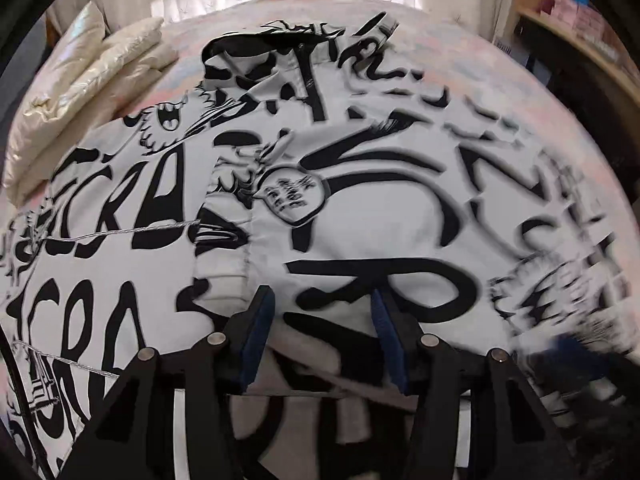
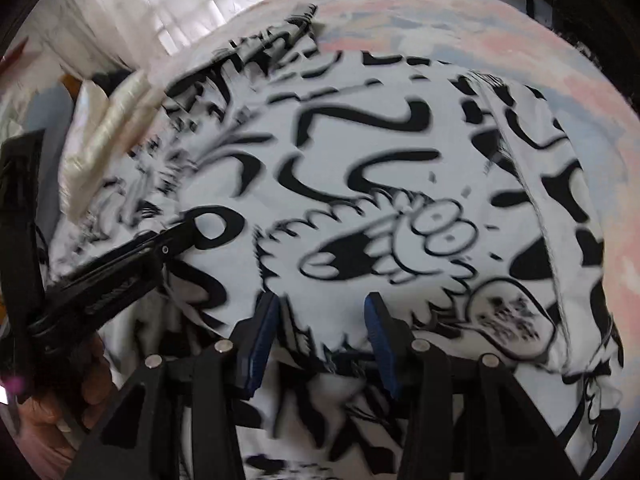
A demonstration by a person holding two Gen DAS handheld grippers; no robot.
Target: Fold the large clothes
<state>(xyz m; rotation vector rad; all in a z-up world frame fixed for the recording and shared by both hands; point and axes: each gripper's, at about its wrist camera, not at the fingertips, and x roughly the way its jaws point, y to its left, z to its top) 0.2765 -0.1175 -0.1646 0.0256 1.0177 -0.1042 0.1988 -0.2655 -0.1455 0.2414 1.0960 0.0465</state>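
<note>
Broadly, a white garment [image 1: 360,208] with black graffiti lettering covers the bed [image 1: 460,52]; left gripper [image 1: 322,340] and right gripper [image 2: 320,340] gape wide over its near folds, gripping nothing.

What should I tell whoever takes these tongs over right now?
Left tongs: open, cloth between the pads, not pinched.
Right tongs: open, same.
Shirt: white with black print, spread on the pink bed; a doubled layer lies on its left part. Cushions far left.
Done: apparently one fold.
Left: grip the near edge, finish folding.
</note>
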